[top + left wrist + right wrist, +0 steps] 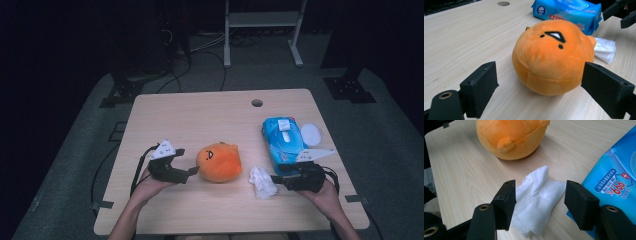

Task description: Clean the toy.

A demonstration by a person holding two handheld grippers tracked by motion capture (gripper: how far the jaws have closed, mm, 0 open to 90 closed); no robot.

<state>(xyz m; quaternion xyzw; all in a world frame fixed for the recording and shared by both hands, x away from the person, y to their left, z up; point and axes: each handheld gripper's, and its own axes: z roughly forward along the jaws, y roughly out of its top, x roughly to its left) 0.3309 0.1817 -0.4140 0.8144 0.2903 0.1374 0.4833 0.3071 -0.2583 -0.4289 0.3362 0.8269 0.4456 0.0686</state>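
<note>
Fingers (pixel 506 202) of our right gripper (pixel 276 179) stand wide apart, gripping nothing, with the crumpled white tissue (pixel 536 202) lying on the counter (pixel 200 115) between and just beyond them. Our left gripper (pixel 192 172) also holds its fingers (pixel 480 85) spread and empty, the orange plush toy (pixel 552 56) straight ahead, one finger already alongside it. A blue wipes pack (pixel 282 140) lies beside the right fingers. Both forearms reach in low, grippers nearly level, pointing inward. We judge the right hand nearer its prize.
</note>
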